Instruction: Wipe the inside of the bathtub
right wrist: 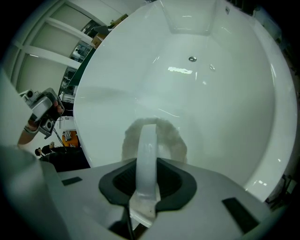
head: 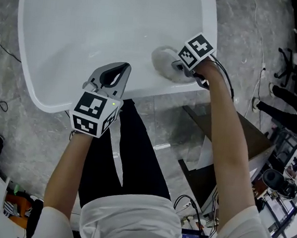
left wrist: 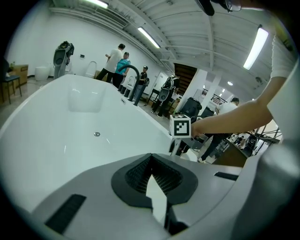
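The white bathtub point(head: 94, 32) fills the top of the head view; its drain point(right wrist: 192, 59) shows far down the basin. My right gripper point(head: 177, 66) reaches over the near rim and is shut on the white handle point(right wrist: 147, 150) of a grey fluffy wiping pad point(head: 164, 62). The pad point(right wrist: 157, 136) lies pressed on the tub's inner wall near the rim. My left gripper point(head: 113, 77) hovers at the tub's near edge, left of the pad, jaws together with nothing between them. From its own view the tub point(left wrist: 56, 140) and the right gripper's marker cube point(left wrist: 180, 125) are visible.
A brown box or stool point(head: 241, 135) stands right of my legs, with cables and electronics point(head: 195, 235) on the grey floor. An office chair point(head: 294, 67) is at far right. Several people point(left wrist: 117, 61) stand beyond the tub's far end.
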